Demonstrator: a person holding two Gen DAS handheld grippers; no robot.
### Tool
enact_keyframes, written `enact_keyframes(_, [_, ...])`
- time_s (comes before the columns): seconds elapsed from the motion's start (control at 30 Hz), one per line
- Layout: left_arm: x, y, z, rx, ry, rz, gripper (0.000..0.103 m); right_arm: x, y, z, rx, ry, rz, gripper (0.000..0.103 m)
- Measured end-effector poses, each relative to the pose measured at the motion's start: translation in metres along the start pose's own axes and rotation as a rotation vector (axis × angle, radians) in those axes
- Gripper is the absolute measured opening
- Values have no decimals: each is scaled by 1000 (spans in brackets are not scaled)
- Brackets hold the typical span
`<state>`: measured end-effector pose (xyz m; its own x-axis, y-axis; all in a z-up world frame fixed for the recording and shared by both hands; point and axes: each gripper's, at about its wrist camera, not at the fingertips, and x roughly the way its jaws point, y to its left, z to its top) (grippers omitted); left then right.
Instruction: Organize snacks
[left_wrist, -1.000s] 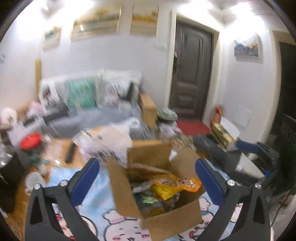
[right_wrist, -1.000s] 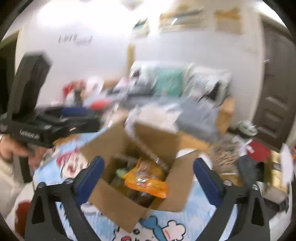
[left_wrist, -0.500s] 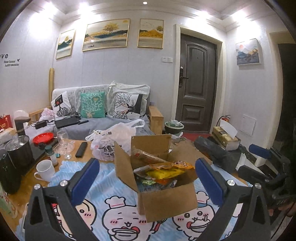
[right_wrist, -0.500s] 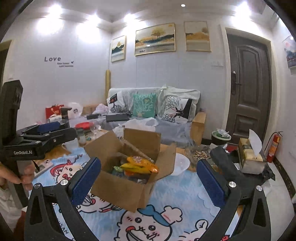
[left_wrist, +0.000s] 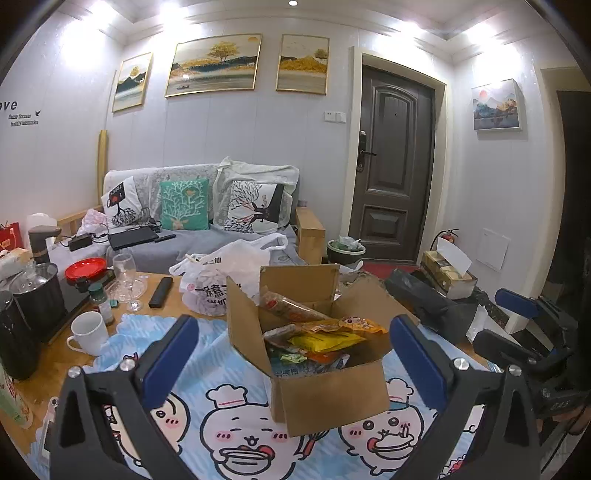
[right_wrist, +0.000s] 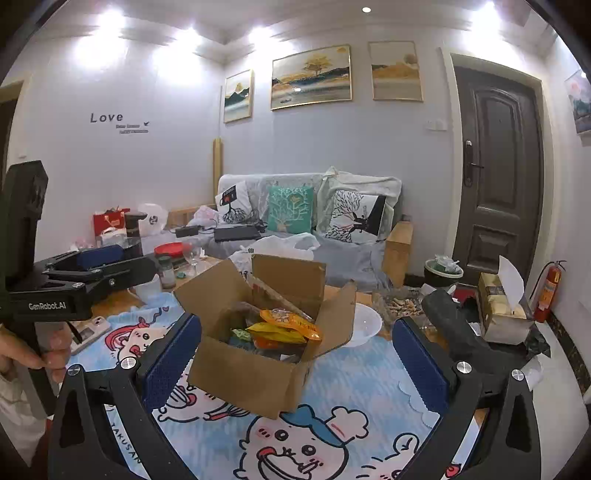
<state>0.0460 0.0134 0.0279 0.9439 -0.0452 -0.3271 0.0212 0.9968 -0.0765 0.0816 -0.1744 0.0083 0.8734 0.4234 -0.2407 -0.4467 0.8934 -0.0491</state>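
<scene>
An open cardboard box (left_wrist: 332, 391) stands on the blue cartoon tablecloth (left_wrist: 221, 369). It holds several snack packets: an orange one (left_wrist: 360, 325), a yellow one (left_wrist: 321, 341) and a long brown one (left_wrist: 291, 310) leaning on the back flap. My left gripper (left_wrist: 293, 325) is open and empty, hovering short of the box with the box framed between its blue pads. The right gripper (right_wrist: 295, 325) is also open and empty, facing the same box (right_wrist: 251, 373) from the right; the orange packet (right_wrist: 290, 319) lies on top. A hand holds the left gripper (right_wrist: 99, 258) at the left edge of the right wrist view.
Behind the box sit a white plastic bag (left_wrist: 221, 273), a remote (left_wrist: 160, 291), a wine glass (left_wrist: 123, 269), a white mug (left_wrist: 88, 332) and a black pot (left_wrist: 37, 291). Right of the box are a white bowl (right_wrist: 364, 325), a black bag (left_wrist: 424, 299) and a tissue box (right_wrist: 498, 306).
A second ago both views were blurred and tilted down into the box. Both grippers have since levelled out and steadied; over the last half second little moved. Both stay open.
</scene>
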Motion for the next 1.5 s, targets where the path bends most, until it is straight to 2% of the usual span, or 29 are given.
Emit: enact_keyframes(1.5, [-9, -5, 2, -13, 1, -16, 102, -18, 4, 1, 22, -5, -10, 103])
